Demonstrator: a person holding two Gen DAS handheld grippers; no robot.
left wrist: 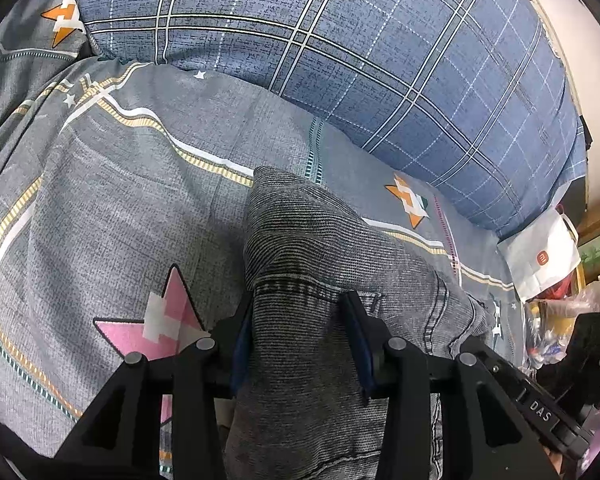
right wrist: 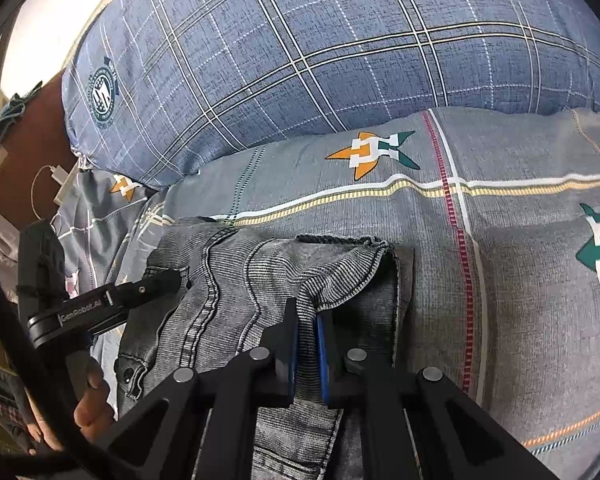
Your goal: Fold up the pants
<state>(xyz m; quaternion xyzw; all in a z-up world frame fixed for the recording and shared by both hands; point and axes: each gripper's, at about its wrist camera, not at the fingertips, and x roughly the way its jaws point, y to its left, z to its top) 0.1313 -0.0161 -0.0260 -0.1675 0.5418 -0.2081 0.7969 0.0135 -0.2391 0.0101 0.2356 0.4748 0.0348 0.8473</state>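
The pants (left wrist: 308,240) run off the bottom edge in both views, so their full length stays unseen. At the lower left of the right wrist view, a hand (right wrist: 94,408) is mostly hidden behind black gripper parts.

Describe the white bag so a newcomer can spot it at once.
Start at the big blue plaid pillow across the top of the left wrist view and follow its right end down to the bed's edge. The white bag sits there above a clutter of things; only it is plain white with a small orange square logo.
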